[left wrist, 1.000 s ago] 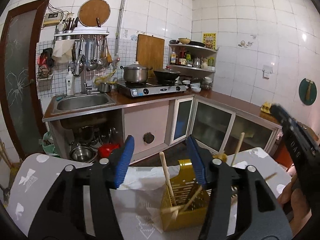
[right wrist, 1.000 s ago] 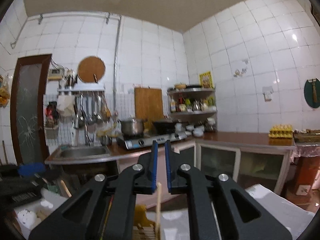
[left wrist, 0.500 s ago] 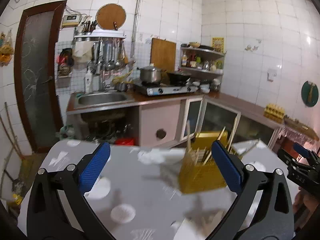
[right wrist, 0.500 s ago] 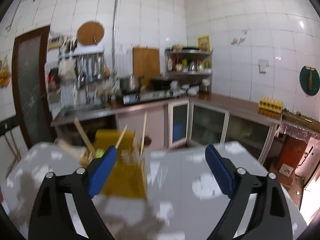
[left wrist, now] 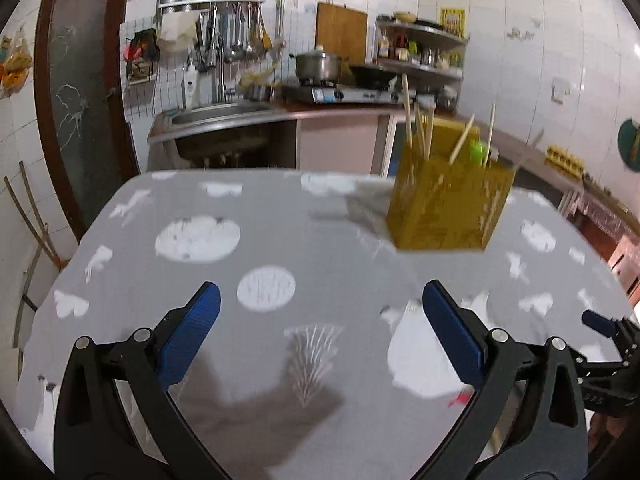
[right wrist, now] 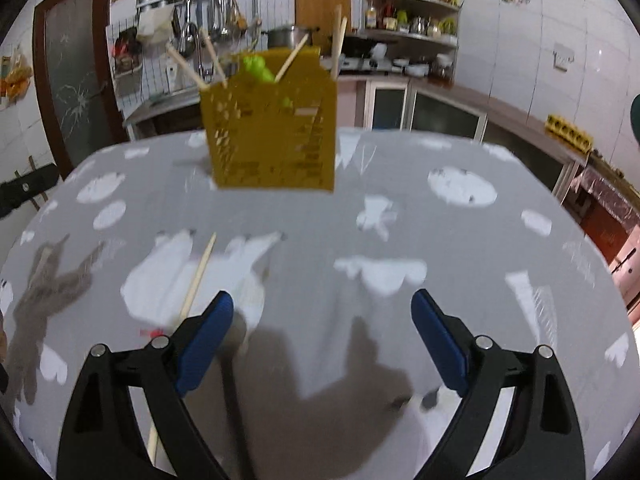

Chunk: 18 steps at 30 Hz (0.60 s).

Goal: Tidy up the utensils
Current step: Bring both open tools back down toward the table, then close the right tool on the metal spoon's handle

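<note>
chopstick (right wrist: 199, 276) beside right gripper (right wrist: 322, 340) (jaws apart)

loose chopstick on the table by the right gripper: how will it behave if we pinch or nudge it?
The chopstick looks like a thin, stiff stick, so it is probably light. Lying flat on the tablecloth, it leaves little to pinch and may roll or skid if nudged. The right gripper is open.

left hand-held gripper (left wrist: 320, 332): jaws wide apart, empty | right hand-held gripper (right wrist: 322, 338): jaws wide apart, empty
</note>
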Motion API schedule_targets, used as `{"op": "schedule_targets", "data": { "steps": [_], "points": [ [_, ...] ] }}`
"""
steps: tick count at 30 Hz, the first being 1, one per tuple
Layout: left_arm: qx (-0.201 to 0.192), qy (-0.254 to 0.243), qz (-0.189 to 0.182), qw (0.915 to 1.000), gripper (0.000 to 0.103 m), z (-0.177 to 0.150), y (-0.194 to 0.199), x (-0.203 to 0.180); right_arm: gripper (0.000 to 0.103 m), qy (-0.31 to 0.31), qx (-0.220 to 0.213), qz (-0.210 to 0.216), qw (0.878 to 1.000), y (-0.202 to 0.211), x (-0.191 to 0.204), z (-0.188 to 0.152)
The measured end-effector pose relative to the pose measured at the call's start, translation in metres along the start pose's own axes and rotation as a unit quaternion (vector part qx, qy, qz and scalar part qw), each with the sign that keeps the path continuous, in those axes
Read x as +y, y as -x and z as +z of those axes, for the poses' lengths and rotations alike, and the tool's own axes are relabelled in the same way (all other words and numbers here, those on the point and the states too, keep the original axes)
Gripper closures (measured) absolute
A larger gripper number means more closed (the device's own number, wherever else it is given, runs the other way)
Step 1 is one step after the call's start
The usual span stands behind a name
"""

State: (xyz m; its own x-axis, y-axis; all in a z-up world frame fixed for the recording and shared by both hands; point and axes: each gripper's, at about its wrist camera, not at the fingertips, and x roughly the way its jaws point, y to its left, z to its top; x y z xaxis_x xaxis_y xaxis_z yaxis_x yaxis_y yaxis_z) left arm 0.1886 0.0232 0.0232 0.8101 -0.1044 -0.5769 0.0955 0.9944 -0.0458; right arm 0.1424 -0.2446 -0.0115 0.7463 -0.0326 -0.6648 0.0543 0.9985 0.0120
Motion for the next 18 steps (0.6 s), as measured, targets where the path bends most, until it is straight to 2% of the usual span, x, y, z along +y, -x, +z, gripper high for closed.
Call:
{"op": "schedule_targets", "data": {
  "steps": [6,10,15,17,18],
  "points": [
    [0.027,-0.006,0.004,0.9996,0.005,-0.023,-0.007,-0.005,0.015,0.022,0.021,0.006,1.0,-0.002,0.017,-0.022],
    [0.046,-0.015,0.007,0.9988,0.005,-0.035,-0.009,-0.012,0.016,0.04,0.026,0.003,0.999,-0.003,0.028,-0.024],
    [0.068,-0.009,0.003,0.9976,0.005,-0.044,-0.012,-0.014,0.041,0.068,0.047,0.009,0.997,-0.011,0.041,-0.025],
    [0.084,-0.003,-0.001,0.9965,0.005,-0.047,-0.017,-0.014,0.058,0.071,0.059,0.021,0.995,-0.016,0.043,-0.025],
    [0.092,0.0,-0.002,0.9958,0.005,-0.048,-0.02,-0.013,0.06,0.072,0.061,0.024,0.995,-0.017,0.044,-0.024]
  ]
}}
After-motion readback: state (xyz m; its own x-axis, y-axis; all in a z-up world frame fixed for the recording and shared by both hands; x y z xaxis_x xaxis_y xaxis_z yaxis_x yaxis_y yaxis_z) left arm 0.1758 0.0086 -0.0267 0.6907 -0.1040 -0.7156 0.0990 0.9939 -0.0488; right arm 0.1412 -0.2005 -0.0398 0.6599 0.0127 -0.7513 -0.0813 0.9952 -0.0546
